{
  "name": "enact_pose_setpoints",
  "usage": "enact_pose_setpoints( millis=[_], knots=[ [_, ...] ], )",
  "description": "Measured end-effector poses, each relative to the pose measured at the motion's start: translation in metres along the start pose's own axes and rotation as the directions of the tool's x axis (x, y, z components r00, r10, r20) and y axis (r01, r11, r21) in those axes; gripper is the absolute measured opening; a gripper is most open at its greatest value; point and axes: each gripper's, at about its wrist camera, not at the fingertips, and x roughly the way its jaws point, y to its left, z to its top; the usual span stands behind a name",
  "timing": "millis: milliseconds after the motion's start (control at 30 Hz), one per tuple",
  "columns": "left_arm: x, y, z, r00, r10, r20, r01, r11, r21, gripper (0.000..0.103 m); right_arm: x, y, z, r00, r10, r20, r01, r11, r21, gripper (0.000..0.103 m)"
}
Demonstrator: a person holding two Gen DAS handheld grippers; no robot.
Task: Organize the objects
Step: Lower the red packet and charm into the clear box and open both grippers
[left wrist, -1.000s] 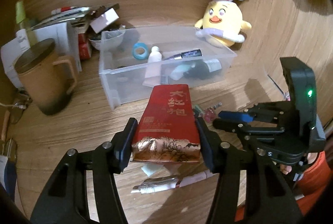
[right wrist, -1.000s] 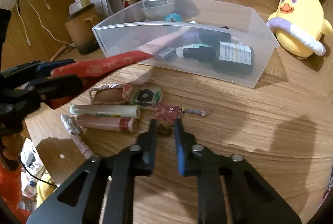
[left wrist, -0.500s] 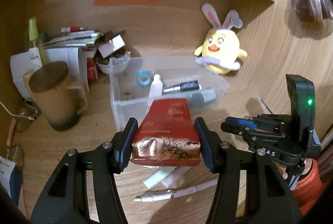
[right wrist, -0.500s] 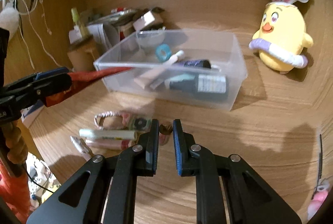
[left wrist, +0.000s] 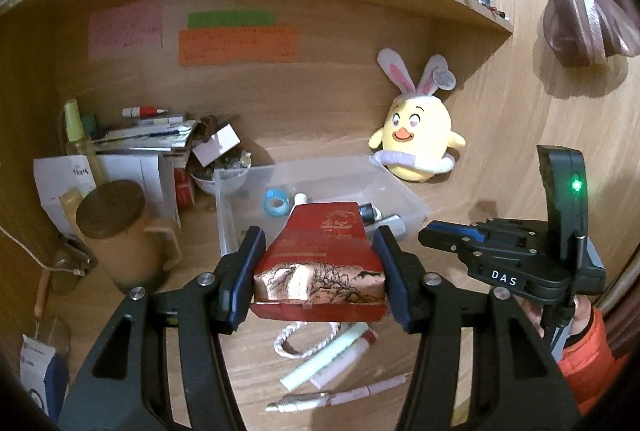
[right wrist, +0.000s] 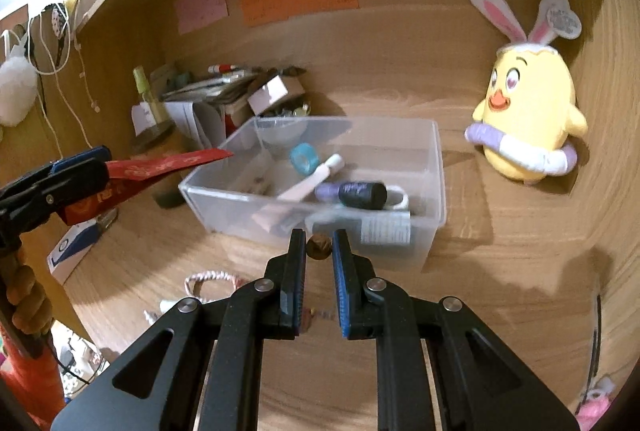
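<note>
My left gripper (left wrist: 318,267) is shut on a flat red packet (left wrist: 320,263) with gold characters and holds it in the air in front of the clear plastic bin (left wrist: 396,187). In the right wrist view the packet (right wrist: 160,165) points at the bin's (right wrist: 438,167) left corner. My right gripper (right wrist: 320,251) is shut on a small brown round charm (right wrist: 319,246), lifted just before the bin's front wall. The bin holds blue tape (right wrist: 303,159), a white tube and dark bottles. Tubes (left wrist: 332,355), a pen and a braided cord (left wrist: 304,339) lie on the desk below.
A yellow chick plush (right wrist: 528,111) stands right of the bin. A brown lidded mug (left wrist: 120,231), a bowl (left wrist: 224,179) and stacked papers crowd the back left. A shelf runs overhead. My right gripper's body (left wrist: 520,263) shows right of the packet.
Both grippers have risen and tilted up, so the bin sits lower and farther in view. The right gripper lifted the small charm off the desk; the left still holds the packet.
</note>
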Motion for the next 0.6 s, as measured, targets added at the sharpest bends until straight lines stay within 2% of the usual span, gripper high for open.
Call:
enact_pose_setpoints(
  millis=[333,600],
  knots=[
    [0.041,0.014,0.018,0.997,0.072,-0.021,-0.072,0.997,-0.013,0.055,0.012,-0.003,0.032,0.999,-0.017,0.042,0.018,0.999,-0.027,0.012],
    [0.084,0.026,0.023,0.991,0.104,-0.083,-0.106,0.994,-0.022,0.055,0.046,-0.004,0.048,1.000,-0.003,-0.007,0.003,0.999,-0.047,0.012]
  ],
)
